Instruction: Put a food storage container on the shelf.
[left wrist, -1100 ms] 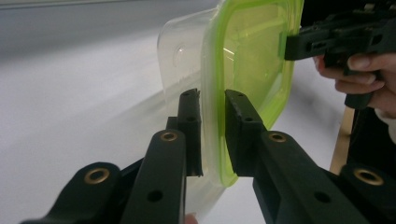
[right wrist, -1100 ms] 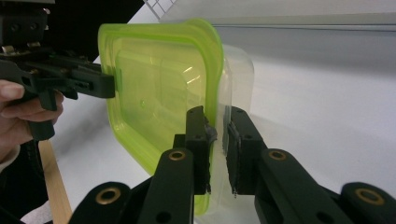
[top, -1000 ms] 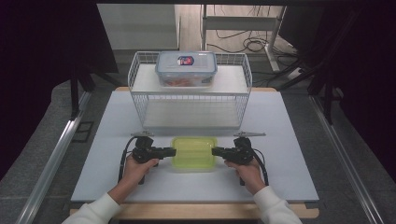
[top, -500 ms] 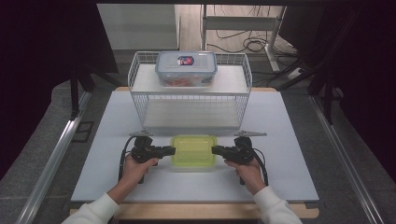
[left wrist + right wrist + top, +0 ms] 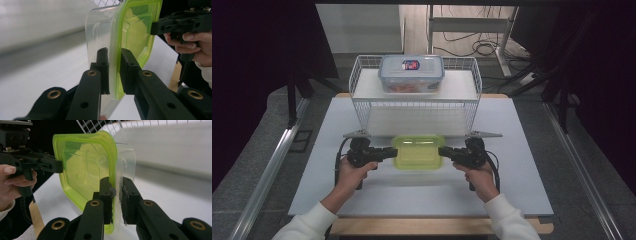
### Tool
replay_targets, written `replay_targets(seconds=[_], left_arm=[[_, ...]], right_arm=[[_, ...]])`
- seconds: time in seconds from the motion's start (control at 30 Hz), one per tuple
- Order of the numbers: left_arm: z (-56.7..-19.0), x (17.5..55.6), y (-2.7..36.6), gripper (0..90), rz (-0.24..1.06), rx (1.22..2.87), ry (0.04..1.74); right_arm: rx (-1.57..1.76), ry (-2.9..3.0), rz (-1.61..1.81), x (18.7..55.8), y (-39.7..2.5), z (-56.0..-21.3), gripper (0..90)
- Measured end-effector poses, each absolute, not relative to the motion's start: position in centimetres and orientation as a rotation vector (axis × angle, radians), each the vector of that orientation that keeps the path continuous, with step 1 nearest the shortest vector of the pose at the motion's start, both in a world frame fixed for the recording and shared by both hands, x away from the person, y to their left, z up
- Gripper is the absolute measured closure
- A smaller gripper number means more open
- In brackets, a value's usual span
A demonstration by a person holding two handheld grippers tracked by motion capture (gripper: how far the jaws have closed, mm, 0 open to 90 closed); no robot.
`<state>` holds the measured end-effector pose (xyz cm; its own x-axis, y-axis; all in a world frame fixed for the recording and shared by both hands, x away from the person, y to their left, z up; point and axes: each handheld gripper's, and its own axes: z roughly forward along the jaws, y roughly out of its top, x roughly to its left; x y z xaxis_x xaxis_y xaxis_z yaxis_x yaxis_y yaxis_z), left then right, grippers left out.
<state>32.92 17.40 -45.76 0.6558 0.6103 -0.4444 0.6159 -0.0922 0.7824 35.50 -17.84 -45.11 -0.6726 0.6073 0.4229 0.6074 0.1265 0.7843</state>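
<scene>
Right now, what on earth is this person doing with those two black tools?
A person holds a green-lidded container between two hand-held grippers. The left gripper clamps its left edge and the right gripper clamps its right edge, each with one jaw on the green lid and one on the clear tub beneath. The container sits just in front of a white wire basket, which has another lidded box on top. Both hands look set to lift it together.
</scene>
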Motion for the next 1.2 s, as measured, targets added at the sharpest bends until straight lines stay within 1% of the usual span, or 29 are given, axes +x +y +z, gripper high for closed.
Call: replay_targets(seconds=[0.3, 0.53, 0.93, 1.07, 1.2], left_arm=[[-39.8, 34.0, 18.2, 80.1, 0.065, 1.744, 0.941], [-36.3, 35.1, 18.8, 80.1, 0.105, 1.724, 0.924], [-31.2, 38.3, 19.5, 80.1, 0.142, 1.715, 0.895], [-30.0, 39.4, 19.9, 79.9, 0.123, 1.694, 0.890], [-28.9, 40.4, 20.1, 79.8, 0.143, 1.704, 0.890]], right_arm=[[-1.220, -2.411, -1.727, 36.4, -16.9, -39.0, 80.2], [-1.197, -2.449, -1.760, 37.5, -16.2, -34.9, 80.2], [-1.180, -2.485, -1.803, 40.2, -15.4, -29.3, 80.1], [-1.188, -2.471, -1.797, 41.7, -15.1, -28.0, 80.1], [-1.190, -2.463, -1.801, 42.7, -14.9, -26.9, 80.1]])
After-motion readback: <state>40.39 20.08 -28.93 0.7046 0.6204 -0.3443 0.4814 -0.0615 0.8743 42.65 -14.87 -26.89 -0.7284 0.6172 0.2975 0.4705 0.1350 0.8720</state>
